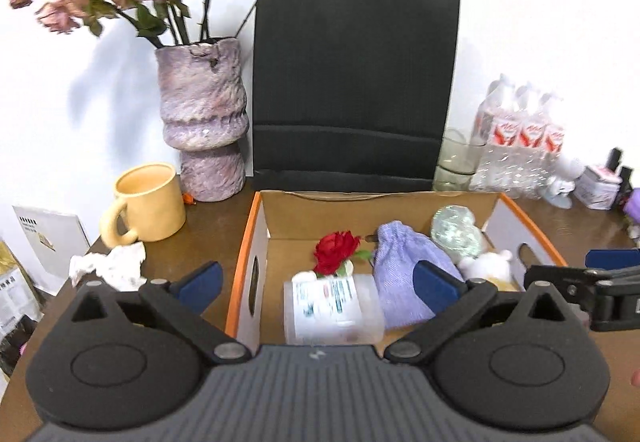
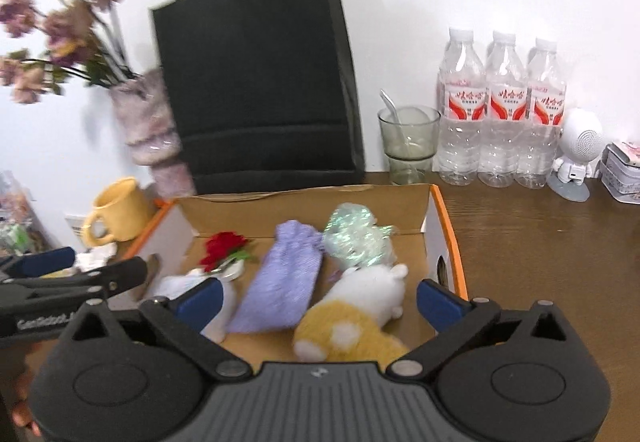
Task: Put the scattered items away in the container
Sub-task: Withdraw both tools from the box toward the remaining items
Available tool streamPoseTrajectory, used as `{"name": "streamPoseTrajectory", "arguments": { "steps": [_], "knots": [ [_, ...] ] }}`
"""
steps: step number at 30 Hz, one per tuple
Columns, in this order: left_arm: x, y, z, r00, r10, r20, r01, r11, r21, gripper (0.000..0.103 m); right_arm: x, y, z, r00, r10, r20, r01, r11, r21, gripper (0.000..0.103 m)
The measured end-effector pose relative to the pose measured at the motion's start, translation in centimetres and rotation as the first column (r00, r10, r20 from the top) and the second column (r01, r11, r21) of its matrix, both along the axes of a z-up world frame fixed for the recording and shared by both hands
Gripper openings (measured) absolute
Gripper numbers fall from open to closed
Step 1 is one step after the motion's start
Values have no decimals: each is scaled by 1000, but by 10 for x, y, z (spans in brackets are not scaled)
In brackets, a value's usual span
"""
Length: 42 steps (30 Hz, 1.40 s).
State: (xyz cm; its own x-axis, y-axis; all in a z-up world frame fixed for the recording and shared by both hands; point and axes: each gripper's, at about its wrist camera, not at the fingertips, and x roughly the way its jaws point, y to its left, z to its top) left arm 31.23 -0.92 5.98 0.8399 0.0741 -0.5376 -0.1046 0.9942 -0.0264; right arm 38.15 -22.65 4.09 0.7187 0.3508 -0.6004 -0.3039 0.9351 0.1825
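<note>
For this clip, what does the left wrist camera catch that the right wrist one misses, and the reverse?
Only the left wrist view shows the crumpled white tissue lying on the brown table beside the pale yellow mug, and the printed label on the clear plastic box.

Only the right wrist view shows the white and yellow plush toy whole, the spoon in the green glass cup, and the white round-headed robot figurine clearly.

Both show the orange-edged cardboard box holding the red rose, lilac cloth pouch and iridescent wrapped bundle, with both grippers open.
</note>
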Motion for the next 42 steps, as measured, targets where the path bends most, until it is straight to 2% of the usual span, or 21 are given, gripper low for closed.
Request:
{"name": "streamPoseTrajectory", "arguments": {
  "steps": [5,9,17,21,26,32,35,42],
  "knots": [
    [-49,5,7,999,-34,43,35,999,-36,103,-54,-9,10,999,35,39,-35,999,0,103],
    [-87,6,9,996,-53,72,56,998,-42,103,-100,-15,11,995,27,91,-26,1000,-16,103],
    [-148,4,-4,991,-86,106,91,995,-46,103,-172,-21,-1,989,80,128,-77,997,-26,103],
    [-174,-1,-13,987,-81,136,84,996,-18,103,-204,-19,-7,984,100,150,-95,995,-40,103],
    [-192,4,-27,989,-79,122,91,992,-92,103,-231,-15,-16,981,110,158,-103,993,-49,103],
    [-217,2,-41,987,-68,142,82,992,-96,103,-254,-11,-36,983,102,153,-91,993,-75,103],
    [-226,-2,-47,988,-63,142,73,995,-68,103,-259,-15,-47,988,82,132,-73,995,-68,103],
    [-231,-1,-63,994,-58,97,64,996,-66,103,-263,-24,-70,996,46,76,-42,997,-59,103]
  ]
}}
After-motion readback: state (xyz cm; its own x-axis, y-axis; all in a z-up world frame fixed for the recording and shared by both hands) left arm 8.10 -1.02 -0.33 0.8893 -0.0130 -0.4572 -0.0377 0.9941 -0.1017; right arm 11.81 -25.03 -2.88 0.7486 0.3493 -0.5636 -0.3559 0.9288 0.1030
